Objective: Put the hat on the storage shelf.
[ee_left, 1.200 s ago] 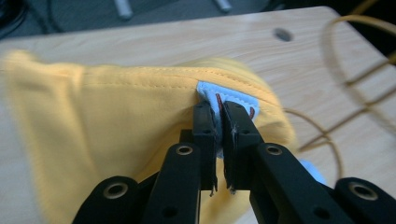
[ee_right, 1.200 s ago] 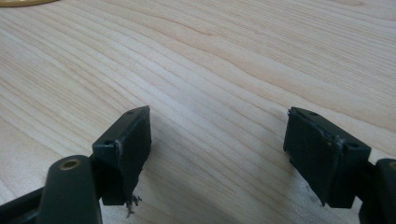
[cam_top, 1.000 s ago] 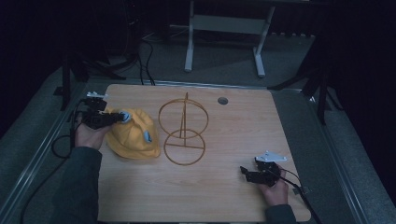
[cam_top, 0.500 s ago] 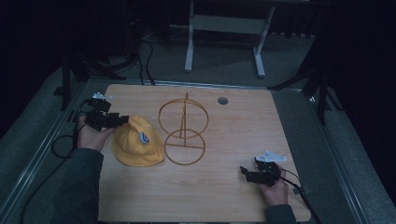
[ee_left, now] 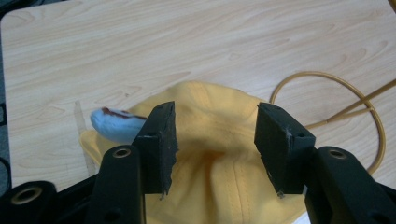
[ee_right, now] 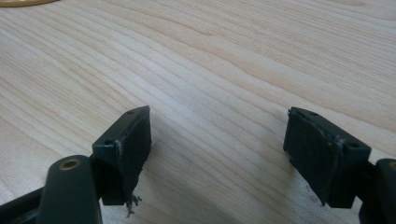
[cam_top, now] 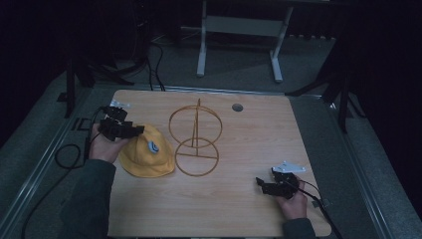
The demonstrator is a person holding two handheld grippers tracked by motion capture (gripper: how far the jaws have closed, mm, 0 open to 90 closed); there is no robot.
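Note:
A yellow bucket hat lies flat on the wooden table, left of centre, with a blue-and-white badge on its crown. My left gripper is at the hat's upper-left edge. In the left gripper view it is open, its jaws straddling the hat's crown without pinching it, and the badge shows to the left. A wire stand with an upright ring and a flat base ring stands just right of the hat. My right gripper rests near the front right, open over bare wood.
A small round grommet sits near the table's far edge. The left gripper's cable loops off the table's left side. A metal frame stands on the floor beyond the table. The stand's base ring lies close to the hat's brim.
The hat, bunched up under the left gripper a second ago, now lies spread flat a little to the right. The left gripper has opened. The right gripper has not moved.

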